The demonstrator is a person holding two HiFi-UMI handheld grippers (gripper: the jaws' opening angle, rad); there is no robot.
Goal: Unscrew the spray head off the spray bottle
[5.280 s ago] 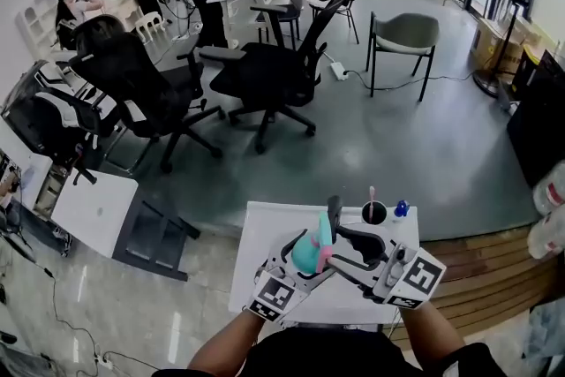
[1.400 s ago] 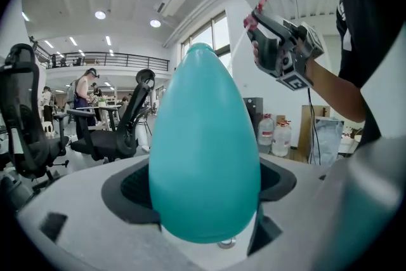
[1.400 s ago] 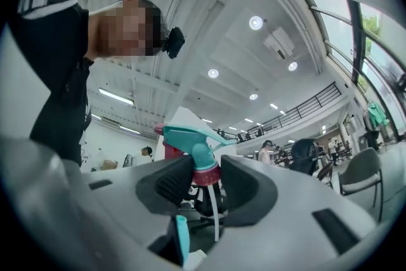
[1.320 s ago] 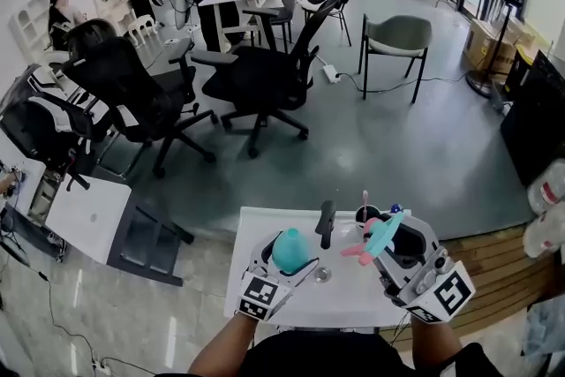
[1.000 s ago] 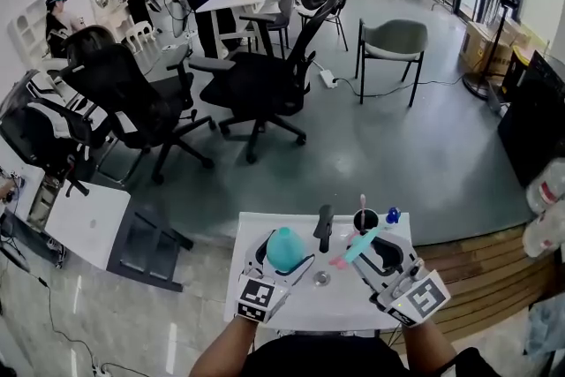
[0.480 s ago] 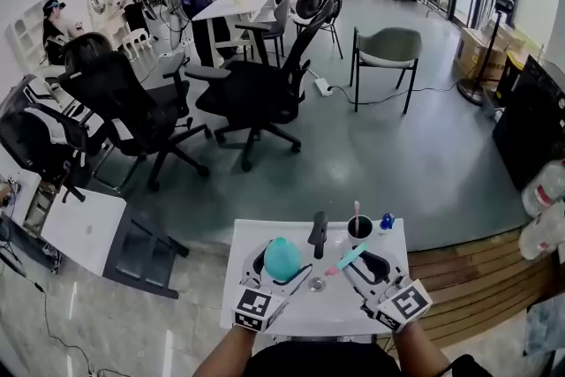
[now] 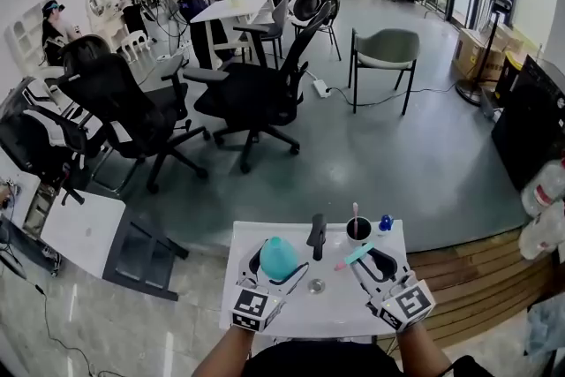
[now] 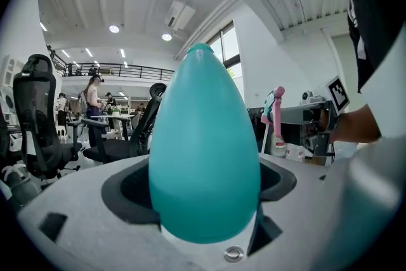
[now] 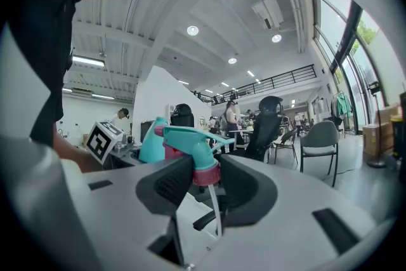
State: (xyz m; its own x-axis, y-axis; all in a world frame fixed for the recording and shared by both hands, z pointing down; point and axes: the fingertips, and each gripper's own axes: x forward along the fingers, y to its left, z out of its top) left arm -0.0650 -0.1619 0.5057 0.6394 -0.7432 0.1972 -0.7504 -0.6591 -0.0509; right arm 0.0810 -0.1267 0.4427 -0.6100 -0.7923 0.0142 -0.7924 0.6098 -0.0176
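Note:
The teal egg-shaped bottle is held over the left half of the white table, with my left gripper shut on its body. In the left gripper view the bottle fills the gap between the jaws of the left gripper; its neck is hidden. The spray head, teal with a pink collar, is off the bottle and to its right. My right gripper is shut on it. In the right gripper view the spray head sits gripped at its collar in the right gripper, its thin dip tube hanging down.
At the table's far edge stand a black cup with a pink stick, a small blue object and a black upright object. A small metal ring lies between the grippers. Office chairs and people are beyond.
The spray head, once on the bottle, is now apart from it. Over the last second my right gripper has sunk toward the table with the head. My left gripper has stayed put.

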